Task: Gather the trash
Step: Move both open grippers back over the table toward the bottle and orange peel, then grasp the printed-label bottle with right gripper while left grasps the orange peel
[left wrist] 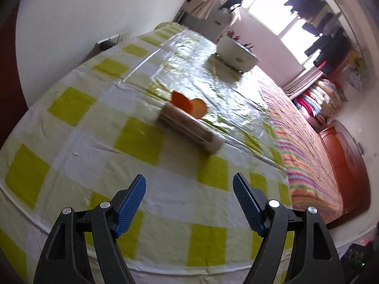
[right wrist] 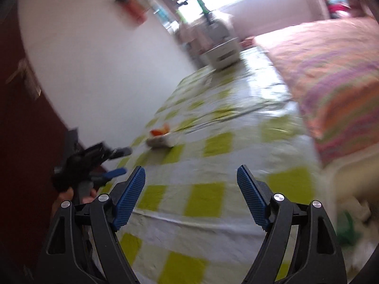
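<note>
The checked cloth (left wrist: 132, 139), green and white, covers the whole work surface; a striped blanket (left wrist: 305, 142) borders it at 3 o'clock in the left wrist view. A white box (left wrist: 234, 52) sits on the far end at about 1 o'clock, well apart from everything else.

The task's things lie mid-cloth: a long tan carton (left wrist: 189, 127) with an orange peel (left wrist: 188, 104) touching its far side. In the left wrist view both sit at 12 o'clock from the left gripper (left wrist: 189, 191). The carton's long axis runs from 10 o'clock to 4 o'clock, so it lies oblique to the jaws' line.

The left gripper stands apart, nothing between its pads. The right gripper (right wrist: 190, 184) is likewise apart and empty. From it the carton (right wrist: 163, 140) and peel (right wrist: 160, 130) lie at 11 o'clock, smaller and blurred.

Judgement: the left gripper is the nearer, and seen from the right wrist (right wrist: 119, 161) it lies between that camera and the carton. A wrist roll looks necessary to straddle the carton's short side.
</note>
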The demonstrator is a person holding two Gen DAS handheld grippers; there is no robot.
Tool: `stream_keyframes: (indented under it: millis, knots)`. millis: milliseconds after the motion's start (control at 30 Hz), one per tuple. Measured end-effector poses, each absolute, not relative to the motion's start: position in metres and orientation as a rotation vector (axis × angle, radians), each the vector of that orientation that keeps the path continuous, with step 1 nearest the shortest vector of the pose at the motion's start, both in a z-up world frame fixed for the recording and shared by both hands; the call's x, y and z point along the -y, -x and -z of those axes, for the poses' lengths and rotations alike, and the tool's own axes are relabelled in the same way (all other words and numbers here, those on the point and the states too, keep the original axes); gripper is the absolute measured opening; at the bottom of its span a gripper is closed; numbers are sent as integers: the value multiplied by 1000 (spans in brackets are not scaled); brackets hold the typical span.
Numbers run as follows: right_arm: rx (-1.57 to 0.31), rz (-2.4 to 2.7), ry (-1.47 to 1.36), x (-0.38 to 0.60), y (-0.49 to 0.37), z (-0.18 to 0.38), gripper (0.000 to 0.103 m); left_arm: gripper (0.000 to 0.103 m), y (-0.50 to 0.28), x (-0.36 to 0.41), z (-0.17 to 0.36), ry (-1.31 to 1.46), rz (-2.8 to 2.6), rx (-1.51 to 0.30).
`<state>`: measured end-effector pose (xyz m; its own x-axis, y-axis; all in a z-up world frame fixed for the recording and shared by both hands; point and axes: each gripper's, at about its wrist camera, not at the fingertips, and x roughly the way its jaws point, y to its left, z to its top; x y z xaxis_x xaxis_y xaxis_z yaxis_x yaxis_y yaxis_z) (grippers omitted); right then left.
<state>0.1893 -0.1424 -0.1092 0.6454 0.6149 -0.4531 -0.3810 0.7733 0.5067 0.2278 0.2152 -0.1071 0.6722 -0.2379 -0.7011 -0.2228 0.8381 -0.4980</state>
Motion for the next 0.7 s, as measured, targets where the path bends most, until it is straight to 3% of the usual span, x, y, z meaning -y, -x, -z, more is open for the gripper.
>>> stream_keyframes:
  millis: [333,700]
  knots:
    - [-699,-884,-12,12,-267,90,79,74,-234,-264,114,695,-45,-864]
    - [-825,-940,360,-100,-349,107,77,74,-232,-283,118,684,-95,-916]
